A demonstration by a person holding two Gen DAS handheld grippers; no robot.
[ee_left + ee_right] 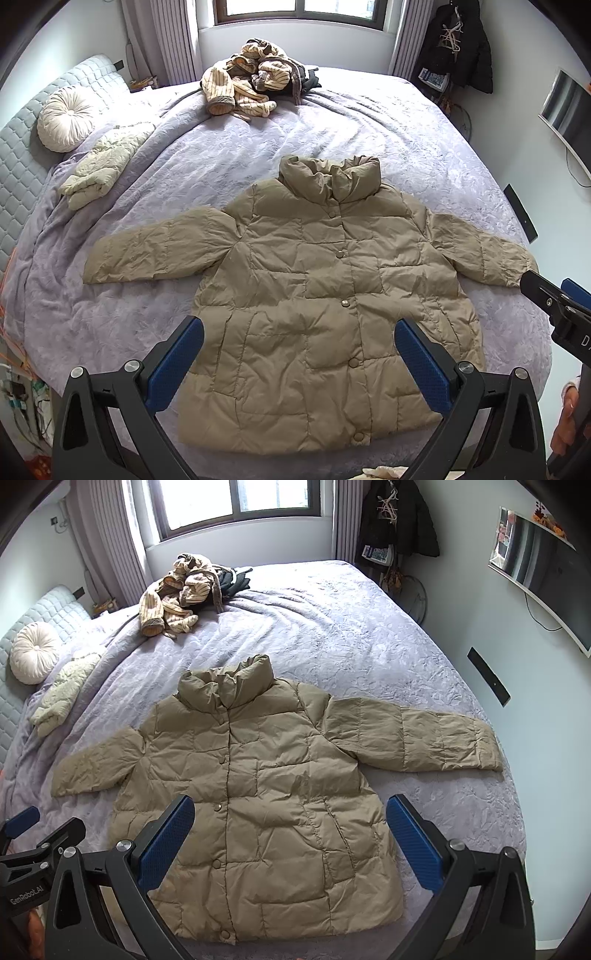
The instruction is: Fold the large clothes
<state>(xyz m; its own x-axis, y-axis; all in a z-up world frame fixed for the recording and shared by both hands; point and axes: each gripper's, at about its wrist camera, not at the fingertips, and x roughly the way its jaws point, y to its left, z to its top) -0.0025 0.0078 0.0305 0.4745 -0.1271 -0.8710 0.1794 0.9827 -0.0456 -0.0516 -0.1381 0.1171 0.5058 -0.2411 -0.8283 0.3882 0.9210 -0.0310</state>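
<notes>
A wide bed with a crinkled lilac coverlet (369, 122) carries a khaki quilted puffer jacket (314, 295) (spread flat, sleeves out), a striped beige clothes heap (251, 81), a cream folded garment (99, 166) and a round cream cushion (64, 118).

Khaki puffer jacket (317, 295) flat on bed (369, 122), sleeves spread; left hand-held gripper (299, 363) open above hem.

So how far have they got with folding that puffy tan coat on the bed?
Barely started. Done: the tan coat lies spread flat, front up and snapped shut, sleeves out. A cream garment near the pillow looks already folded. In hand: nothing; the left gripper and right gripper hover open. Left: every fold of the coat, then probably the striped heap.
</notes>
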